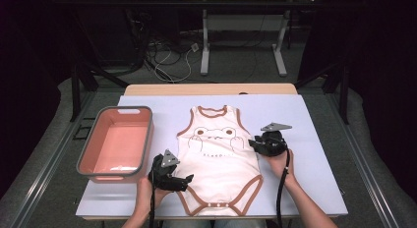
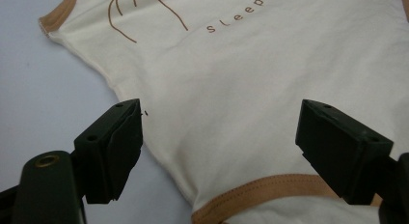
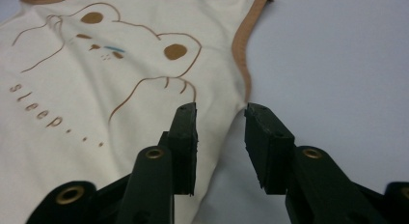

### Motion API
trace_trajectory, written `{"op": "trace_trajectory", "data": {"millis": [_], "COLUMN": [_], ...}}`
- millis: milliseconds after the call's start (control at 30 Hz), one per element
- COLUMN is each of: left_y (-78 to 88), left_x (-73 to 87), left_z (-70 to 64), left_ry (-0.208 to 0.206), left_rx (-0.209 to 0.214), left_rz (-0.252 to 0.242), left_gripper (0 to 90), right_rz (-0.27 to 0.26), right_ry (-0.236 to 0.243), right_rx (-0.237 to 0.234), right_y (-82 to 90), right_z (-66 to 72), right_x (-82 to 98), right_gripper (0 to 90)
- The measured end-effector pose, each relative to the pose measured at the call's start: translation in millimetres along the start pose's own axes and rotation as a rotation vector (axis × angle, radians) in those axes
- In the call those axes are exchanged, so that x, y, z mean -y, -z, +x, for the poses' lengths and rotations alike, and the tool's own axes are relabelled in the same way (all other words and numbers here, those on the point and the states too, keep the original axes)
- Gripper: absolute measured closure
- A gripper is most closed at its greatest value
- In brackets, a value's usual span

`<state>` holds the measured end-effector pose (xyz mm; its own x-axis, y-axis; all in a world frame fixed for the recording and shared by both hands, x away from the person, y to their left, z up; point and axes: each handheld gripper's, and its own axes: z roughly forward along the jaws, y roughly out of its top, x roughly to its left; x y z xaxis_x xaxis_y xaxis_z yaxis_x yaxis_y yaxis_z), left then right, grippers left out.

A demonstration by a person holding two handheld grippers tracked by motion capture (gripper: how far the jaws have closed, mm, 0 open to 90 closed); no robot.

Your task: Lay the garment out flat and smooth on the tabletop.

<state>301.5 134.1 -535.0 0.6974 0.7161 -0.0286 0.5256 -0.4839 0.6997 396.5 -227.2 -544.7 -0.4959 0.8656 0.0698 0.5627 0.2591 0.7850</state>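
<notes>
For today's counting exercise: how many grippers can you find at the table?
2. The left gripper is at the bodysuit's lower left edge, beside the pink bin. The right gripper is at the bodysuit's right side, below the armhole. Both are open.

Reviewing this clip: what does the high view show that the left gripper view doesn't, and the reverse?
High view alone: the pink basin at the table's left, the right gripper at the bodysuit's right side, the left gripper from outside, and the floor cables. Left gripper view alone: the open jaws straddling the bodysuit's side edge above the brown leg trim, and a readable "sleep" print. Both: the cream bodysuit lying flat on the white table.
</notes>
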Motion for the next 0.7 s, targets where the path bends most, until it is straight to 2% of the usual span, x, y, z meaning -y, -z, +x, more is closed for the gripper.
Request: {"op": "trace_trajectory", "data": {"millis": [67, 133, 200, 367, 400, 467, 600, 700], "left_y": [0.3, -0.6, -3.2, -5.4, -5.4, -5.1, -6.1, -6.9], "left_x": [0.4, 1.1, 1.8, 2.2, 2.0, 1.9, 2.2, 2.0], "left_z": [-0.5, -0.7, 0.0, 1.7, 1.8, 2.1, 2.5, 1.9], "left_ry": [-0.002, -0.013, -0.002, 0.0, -0.003, -0.004, 0.001, -0.004], "left_rx": [0.011, 0.003, 0.008, 0.011, 0.009, 0.01, 0.02, 0.018], "left_rz": [0.006, 0.006, 0.012, 0.02, 0.016, 0.018, 0.023, 0.018], "left_gripper": [17.3, 17.7, 17.9, 18.1, 18.0, 18.1, 18.1, 18.2], "right_rz": [-0.007, -0.012, -0.026, -0.013, 0.005, 0.027, 0.048, 0.056], "right_ry": [-0.007, -0.031, -0.024, -0.041, -0.034, -0.045, -0.034, -0.028], "right_rx": [0.015, 0.023, 0.046, 0.054, 0.069, 0.051, 0.039, 0.044], "right_y": [-4.9, -9.3, -14.8, -30.2, -40.1, -46.3, -50.7, -50.3], "right_z": [-3.8, -7.1, -10.4, -15.0, -15.2, -14.5, -10.3, -10.9], "right_x": [-4.9, -10.5, -15.0, -19.2, -18.9, -17.9, -17.7, -17.1], "right_gripper": [67.9, 68.2, 68.8, 69.4, 69.9, 69.6, 69.1, 77.5]}}
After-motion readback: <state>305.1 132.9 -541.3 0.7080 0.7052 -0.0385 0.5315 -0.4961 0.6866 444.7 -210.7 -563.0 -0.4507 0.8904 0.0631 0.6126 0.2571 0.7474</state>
